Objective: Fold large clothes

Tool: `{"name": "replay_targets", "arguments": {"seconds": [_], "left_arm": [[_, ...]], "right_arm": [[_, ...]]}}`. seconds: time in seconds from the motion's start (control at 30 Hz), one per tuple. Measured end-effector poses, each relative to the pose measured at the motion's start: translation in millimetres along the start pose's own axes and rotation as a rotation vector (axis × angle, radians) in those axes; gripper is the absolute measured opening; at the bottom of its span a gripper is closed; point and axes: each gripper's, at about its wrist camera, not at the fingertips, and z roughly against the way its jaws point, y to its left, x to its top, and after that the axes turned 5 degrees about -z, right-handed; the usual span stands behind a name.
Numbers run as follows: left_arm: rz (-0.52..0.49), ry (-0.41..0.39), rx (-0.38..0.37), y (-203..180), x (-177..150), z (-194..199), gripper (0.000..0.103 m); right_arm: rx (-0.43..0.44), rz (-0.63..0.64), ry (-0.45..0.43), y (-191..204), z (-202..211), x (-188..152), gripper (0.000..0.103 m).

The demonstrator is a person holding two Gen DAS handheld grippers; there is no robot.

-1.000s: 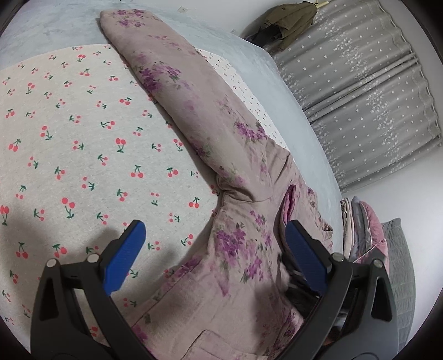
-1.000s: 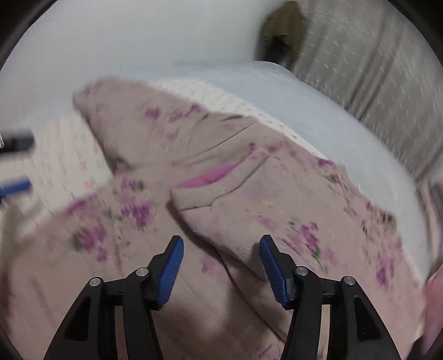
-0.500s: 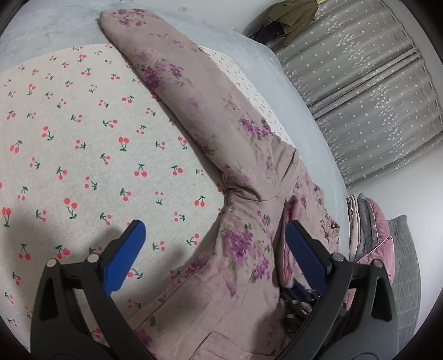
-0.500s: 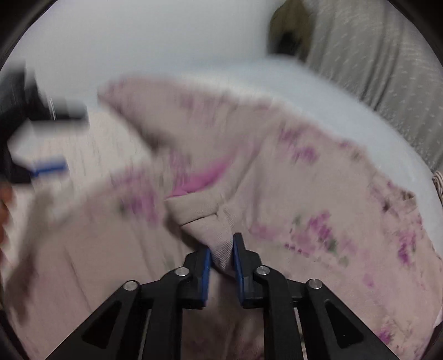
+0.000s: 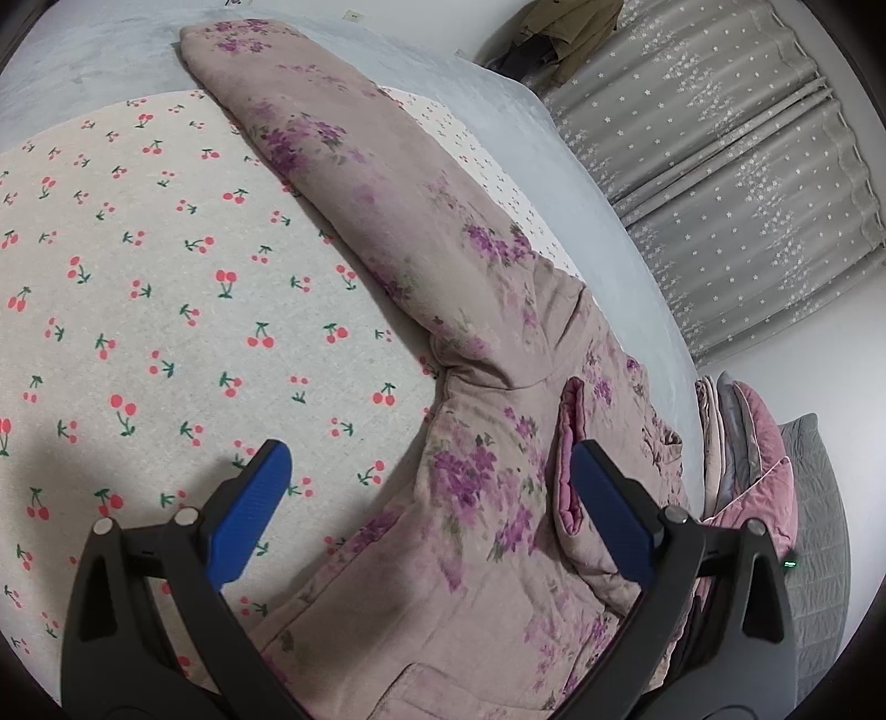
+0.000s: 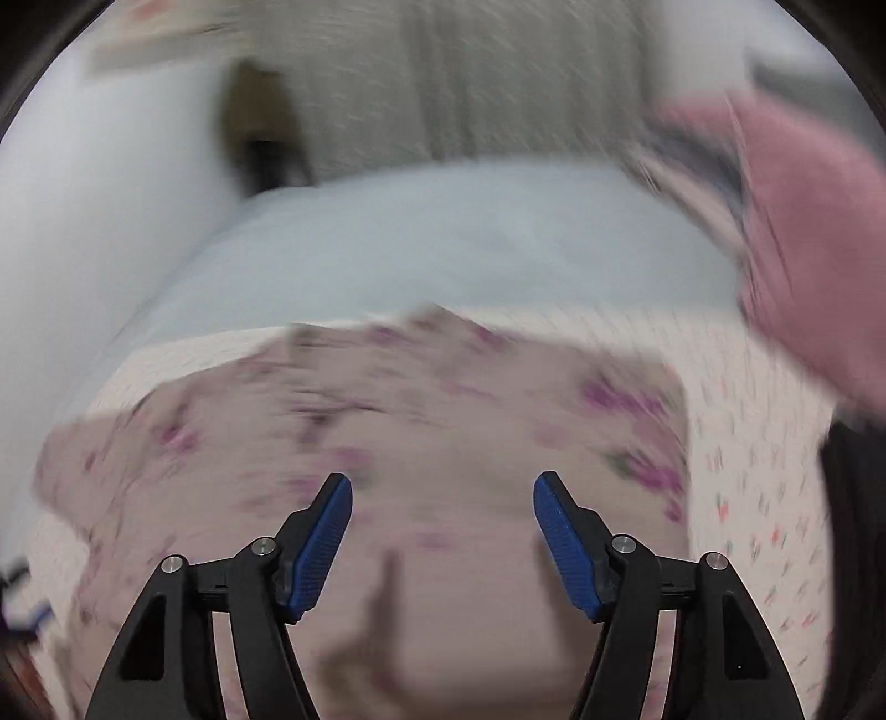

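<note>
Half a second ago we had the right gripper pinched on a fold of the jacket; now its jaws are opening, standing well apart, with nothing pressed between the pads, and its view has swung so that the jacket lies blurred beneath the blue fingers. Our left gripper has barely shifted: its two fingers stand wide apart and hold nothing, the left one over the cherry sheet, the right one just beside the jacket's pink lining, whether touching it we cannot tell. Taking the jacket as our landmark: it is one padded, mauve, flower-printed garment, spread on the bed with one sleeve stretched away from our left gripper toward the far edge and the body bunched near that gripper's right finger. Left of the jacket lies the single cherry sheet, which also shows past the jacket's right side in the right wrist view. Beyond the jacket runs the grey-blue bedspread, one piece. Right of the jacket we see one stack of folded bedding, pink and grey, the number of layers unclear. Farther behind the jacket hang grey starred curtains, and one olive coat hangs beside them. We count two grippers, four blue fingers in all.
</note>
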Motion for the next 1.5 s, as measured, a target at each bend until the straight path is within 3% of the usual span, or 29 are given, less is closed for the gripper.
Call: {"name": "replay_targets", "arguments": {"seconds": [0.07, 0.13, 0.2, 0.27, 0.33, 0.37, 0.5, 0.57, 0.6, 0.73, 0.83, 0.93, 1.0, 1.07, 1.17, 1.27, 1.33, 1.4, 1.43, 1.47, 1.5], "left_arm": [[-0.018, -0.005, 0.011, -3.7, -0.4, -0.5, 0.100], [-0.029, -0.001, 0.024, -4.5, -1.1, -2.2, 0.100], [-0.026, 0.001, 0.033, -2.9, -0.7, -3.4, 0.100], [-0.013, -0.003, 0.038, 1.9, 0.5, -3.3, 0.100], [0.001, -0.003, 0.036, 7.6, 1.8, -1.1, 0.100], [0.016, -0.008, 0.031, 13.4, 4.2, 1.6, 0.100], [0.077, -0.034, 0.046, 38.1, 16.1, 13.2, 0.100], [0.115, -0.045, 0.057, 54.8, 24.8, 19.0, 0.100], [0.130, -0.057, 0.074, 64.5, 31.7, 23.3, 0.100], [0.144, -0.133, 0.176, 92.9, 60.9, 36.9, 0.100], [0.134, -0.163, 0.238, 107.0, 87.4, 37.9, 0.100], [0.047, -0.157, 0.295, 109.9, 122.2, 29.1, 0.100], [0.021, -0.156, 0.324, 116.4, 148.9, 21.7, 0.100], [0.043, -0.156, 0.350, 128.4, 171.8, 13.1, 0.100], [0.140, -0.144, 0.326, 153.0, 206.5, -6.9, 0.100], [0.194, -0.141, 0.312, 162.9, 220.3, -31.7, 0.100], [0.215, -0.136, 0.364, 163.7, 225.1, -48.4, 0.100], [0.189, -0.190, 0.419, 157.5, 226.5, -54.9, 0.100], [0.173, -0.210, 0.432, 154.2, 226.7, -57.4, 0.094], [0.156, -0.227, 0.439, 150.7, 226.1, -60.5, 0.072], [0.150, -0.235, 0.447, 149.4, 226.6, -62.6, 0.056]], "right_arm": [[0.010, -0.099, 0.052, -36.4, -33.9, 7.2, 0.058], [-0.071, -0.064, 0.101, -42.1, -71.1, 2.3, 0.055], [-0.203, 0.074, 0.040, -14.4, -85.8, -5.9, 0.055], [-0.346, 0.126, 0.022, 11.7, -92.9, -8.1, 0.055], [-0.411, 0.149, 0.019, 27.2, -87.9, -10.2, 0.056], [-0.402, 0.139, 0.018, 28.9, -82.7, -10.3, 0.056], [-0.178, 0.076, -0.037, 30.2, 0.6, -27.9, 0.057], [-0.118, 0.101, -0.038, 26.6, 44.6, -49.3, 0.064], [-0.101, 0.117, -0.012, 24.7, 63.4, -63.6, 0.069], [0.004, 0.071, 0.068, 15.1, 124.5, -121.7, 0.073], [0.087, 0.006, 0.017, -3.4, 162.1, -160.3, 0.085], [0.038, -0.007, -0.058, -17.5, 164.4, -182.9, 0.085], [0.025, -0.024, -0.058, -22.7, 157.9, -188.1, 0.085], [0.040, -0.024, -0.054, -25.9, 152.5, -187.9, 0.085], [0.080, -0.037, -0.075, -29.8, 154.8, -190.7, 0.085], [0.100, -0.040, -0.090, -33.7, 157.1, -193.8, 0.085], [0.072, -0.032, -0.098, -34.9, 157.1, -195.3, 0.085], [0.047, -0.023, -0.106, -35.7, 154.3, -196.9, 0.085], [0.036, -0.021, -0.101, -36.9, 151.6, -197.5, 0.085], [0.029, -0.022, -0.094, -38.2, 148.9, -198.2, 0.085], [0.023, -0.026, -0.083, -40.1, 145.8, -198.7, 0.085]]}}
